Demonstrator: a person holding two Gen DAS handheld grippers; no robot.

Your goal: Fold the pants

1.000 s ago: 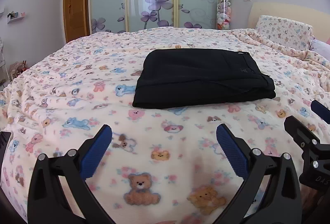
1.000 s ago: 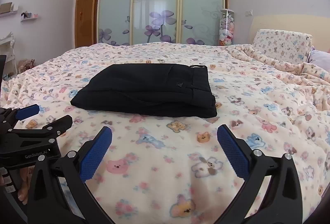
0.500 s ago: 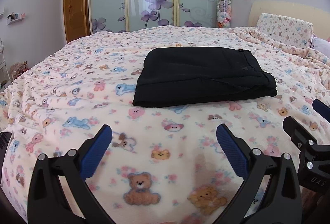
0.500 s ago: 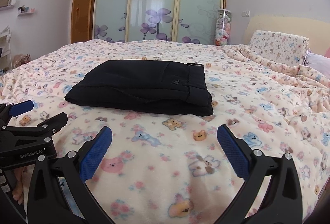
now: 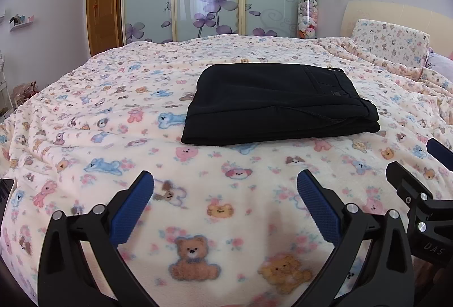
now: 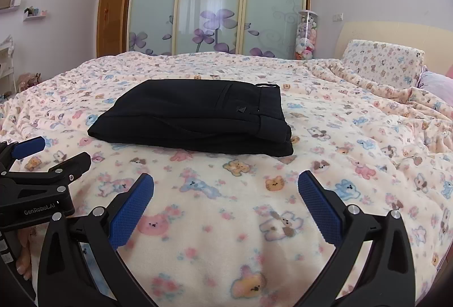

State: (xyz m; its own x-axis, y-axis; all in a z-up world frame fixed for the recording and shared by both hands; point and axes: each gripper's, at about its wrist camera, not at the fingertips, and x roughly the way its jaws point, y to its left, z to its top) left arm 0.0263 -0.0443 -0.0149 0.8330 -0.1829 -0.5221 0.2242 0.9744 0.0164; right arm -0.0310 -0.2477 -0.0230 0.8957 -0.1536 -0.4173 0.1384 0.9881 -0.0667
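The left gripper held its blue pads spread wide over bare blanket, gripping nothing; the right gripper did likewise. The folded black pants lay flat on the bear-print blanket, well ahead of both. Only the right wrist view showed the small triangular tag near the waistband. Behind the bed stood a frosted wardrobe and a plush-filled tube.

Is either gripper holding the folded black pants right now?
No: the folded black pants lie alone on the teddy-bear blanket, while the right gripper and left gripper gape empty, short of them.
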